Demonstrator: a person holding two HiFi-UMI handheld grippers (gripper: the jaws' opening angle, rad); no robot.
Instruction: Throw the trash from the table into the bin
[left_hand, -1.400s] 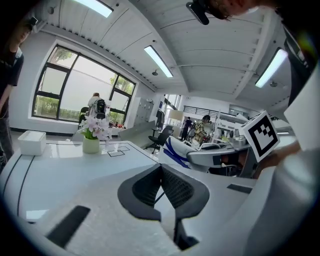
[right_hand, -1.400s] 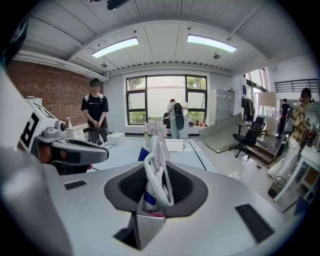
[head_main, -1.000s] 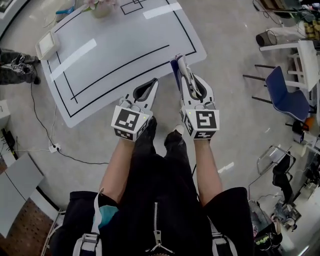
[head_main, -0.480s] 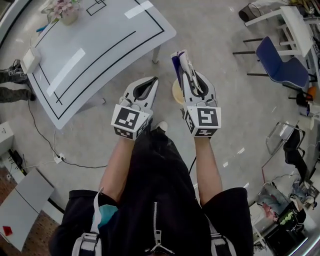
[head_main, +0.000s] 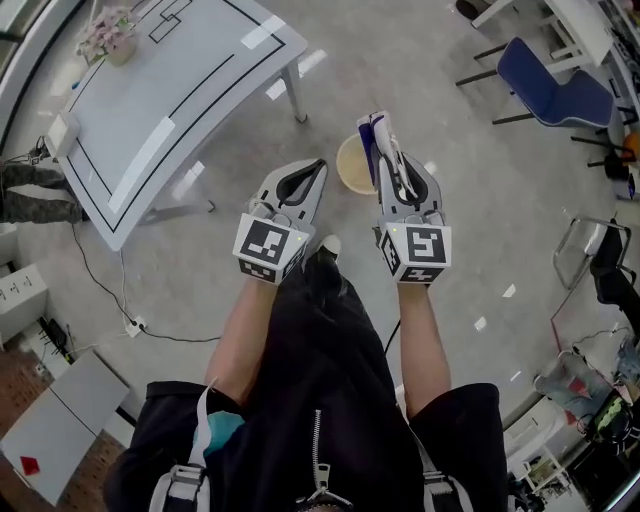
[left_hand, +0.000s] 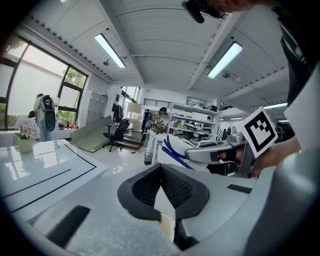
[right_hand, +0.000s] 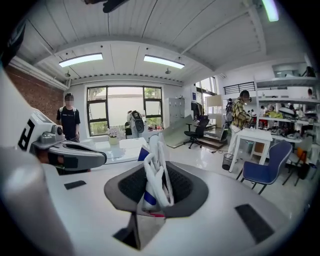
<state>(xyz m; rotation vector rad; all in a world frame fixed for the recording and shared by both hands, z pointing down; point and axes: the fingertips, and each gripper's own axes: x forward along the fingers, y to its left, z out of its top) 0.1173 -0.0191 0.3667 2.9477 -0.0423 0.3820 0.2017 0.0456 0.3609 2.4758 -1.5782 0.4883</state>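
Trash (head_main: 383, 138): one crumpled white wrapper with blue stripes, off the table, held in the right tongs (head_main: 390, 160). In the right gripper view it stands upright between the pads and rises past the jaw tips.

Right tongs: clamped on the trash, held out in front of the person, above the floor (head_main: 480, 170).

Left tongs (head_main: 312, 170): jaws together with their tips meeting and nothing between them, held level beside the right tongs.

Bin (head_main: 350, 168): round, tan and open-topped, standing on the floor. In the head view it shows between the tips of the two tongs, partly behind the right tongs. The trash overlaps its right rim in that view.

Table (head_main: 150, 110): white top with black lines and pale strips, at the upper left of the head view, apart from the bin.

Flower pot (head_main: 105, 35): stands at the table's far left corner.

Blue chair (head_main: 550, 75): on the floor at the upper right, well apart from the bin.
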